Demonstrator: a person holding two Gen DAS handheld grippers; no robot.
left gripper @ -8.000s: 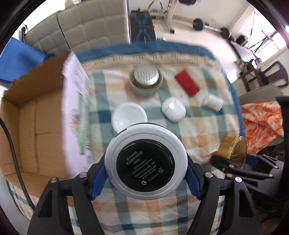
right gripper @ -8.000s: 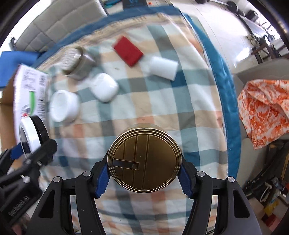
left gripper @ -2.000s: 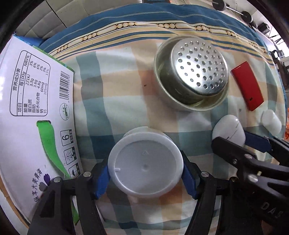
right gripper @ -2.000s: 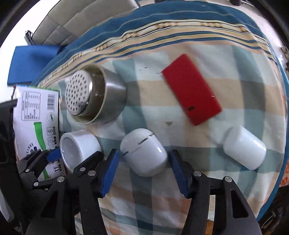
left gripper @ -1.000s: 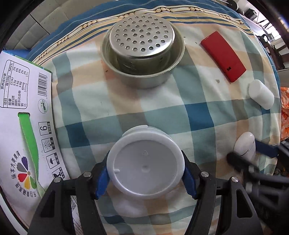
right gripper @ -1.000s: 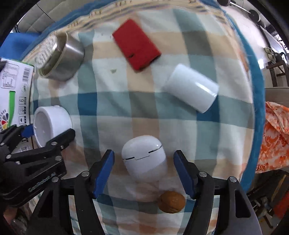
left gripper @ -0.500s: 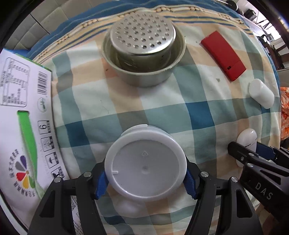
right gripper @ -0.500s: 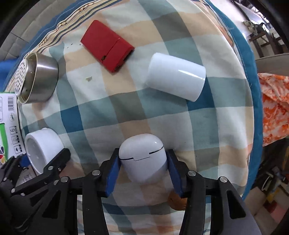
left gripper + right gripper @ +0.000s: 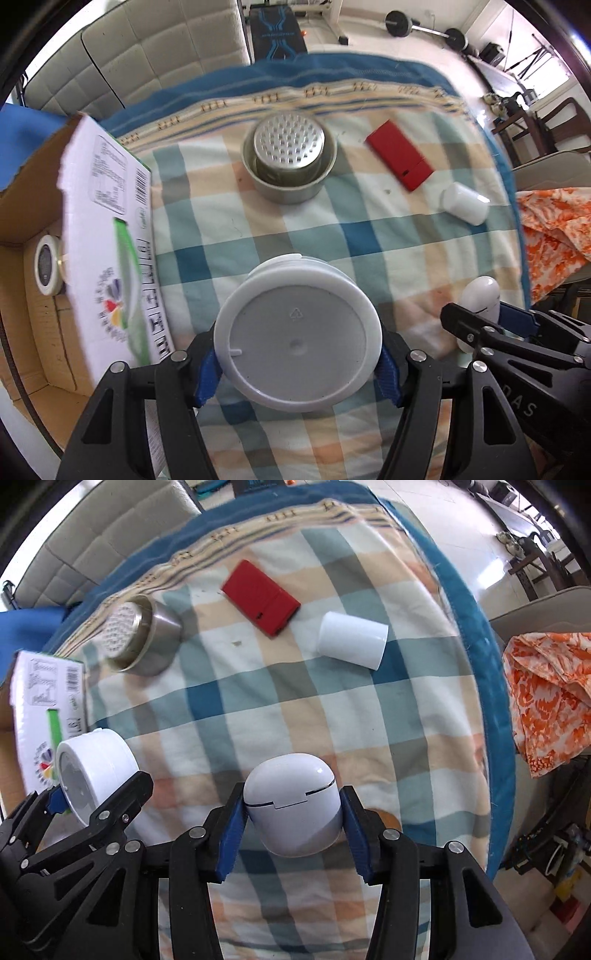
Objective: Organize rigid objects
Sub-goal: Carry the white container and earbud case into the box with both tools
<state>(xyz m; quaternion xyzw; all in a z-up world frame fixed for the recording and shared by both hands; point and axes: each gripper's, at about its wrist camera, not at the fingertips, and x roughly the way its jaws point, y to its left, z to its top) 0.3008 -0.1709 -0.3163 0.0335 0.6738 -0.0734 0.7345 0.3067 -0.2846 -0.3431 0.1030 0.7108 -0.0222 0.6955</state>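
Observation:
My left gripper (image 9: 297, 374) is shut on a white round plastic jar (image 9: 297, 339), held above the checked cloth; it also shows in the right wrist view (image 9: 94, 766). My right gripper (image 9: 291, 840) is shut on a white earbud case (image 9: 293, 806), lifted off the cloth; the case also shows in the left wrist view (image 9: 480, 297). On the cloth lie a steel strainer cup (image 9: 290, 160), a red flat case (image 9: 399, 155) and a white cylinder (image 9: 463, 203). A cardboard box (image 9: 26, 221) at left holds a round compact (image 9: 46, 264).
The box's white printed flap (image 9: 107, 240) stands up between the box and the cloth. An orange patterned cloth (image 9: 550, 694) hangs at right. A small brown nut (image 9: 388, 819) lies under my right gripper. A grey padded sofa (image 9: 147, 55) is behind.
Both grippers have risen and pulled back with their objects. The box interior with the compact has come into the left wrist view. The right gripper closed on the earbud case within the last second.

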